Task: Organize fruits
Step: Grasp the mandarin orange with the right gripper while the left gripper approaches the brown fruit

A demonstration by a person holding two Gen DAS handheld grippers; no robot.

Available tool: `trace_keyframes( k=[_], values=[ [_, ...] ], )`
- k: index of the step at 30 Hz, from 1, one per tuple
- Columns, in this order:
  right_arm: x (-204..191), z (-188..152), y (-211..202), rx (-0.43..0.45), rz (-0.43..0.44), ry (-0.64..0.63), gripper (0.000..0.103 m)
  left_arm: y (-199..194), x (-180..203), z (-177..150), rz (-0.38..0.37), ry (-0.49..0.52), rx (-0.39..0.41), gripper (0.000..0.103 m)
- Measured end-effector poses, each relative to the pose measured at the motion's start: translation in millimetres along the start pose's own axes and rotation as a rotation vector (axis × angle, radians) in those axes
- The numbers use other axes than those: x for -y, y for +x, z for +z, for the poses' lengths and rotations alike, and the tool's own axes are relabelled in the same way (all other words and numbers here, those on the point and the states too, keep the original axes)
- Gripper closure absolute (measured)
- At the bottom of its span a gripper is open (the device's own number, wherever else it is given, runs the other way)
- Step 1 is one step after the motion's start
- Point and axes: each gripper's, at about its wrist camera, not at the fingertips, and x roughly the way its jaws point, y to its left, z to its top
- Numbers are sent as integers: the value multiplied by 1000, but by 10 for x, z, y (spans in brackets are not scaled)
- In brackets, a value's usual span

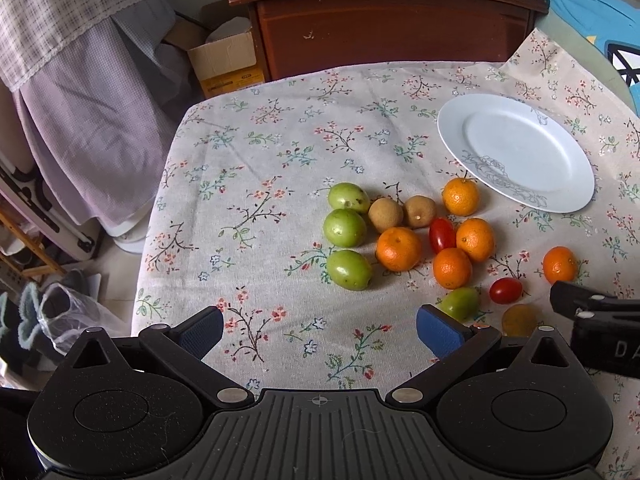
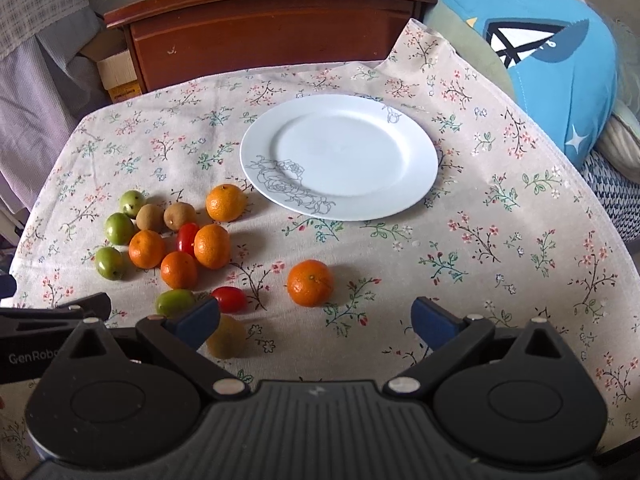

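A white plate [image 2: 338, 156] with a grey rose drawing sits empty on the floral tablecloth; it also shows in the left wrist view [image 1: 516, 150]. Left of it lies a cluster of fruit: several oranges [image 2: 212, 246], green fruits [image 2: 119, 228], two brown fruits [image 2: 179, 216] and a cherry tomato [image 2: 187, 237]. One orange [image 2: 310, 283] lies apart, just ahead of my right gripper [image 2: 316, 322], which is open and empty. A second tomato [image 2: 229, 299], a green fruit [image 2: 175, 302] and a yellowish fruit [image 2: 226, 337] lie by its left finger. My left gripper [image 1: 320, 332] is open and empty, near the green fruits [image 1: 349, 269].
A brown wooden cabinet [image 2: 264, 32] stands behind the table. A blue cushion [image 2: 552, 52] lies at the right. A cardboard box [image 1: 226, 62] and hanging cloth [image 1: 80, 80] are beyond the table's left edge. The right gripper's body [image 1: 600, 328] shows in the left wrist view.
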Motion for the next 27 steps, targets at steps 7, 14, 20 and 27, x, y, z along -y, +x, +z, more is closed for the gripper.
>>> trace_keyframes(
  k=[7, 14, 20, 27],
  values=[
    [203, -21, -34, 41, 23, 44, 17, 3, 22, -12, -24, 3, 1, 0],
    [403, -90, 61, 6, 63, 107, 44, 10, 94, -31, -57, 21, -4, 0],
    [514, -99, 55, 22, 78, 149, 51, 1, 170, -64, -70, 51, 2, 0],
    [741, -122, 92, 10, 110, 262, 51, 10, 233, -125, -114, 81, 2, 0]
  ],
)
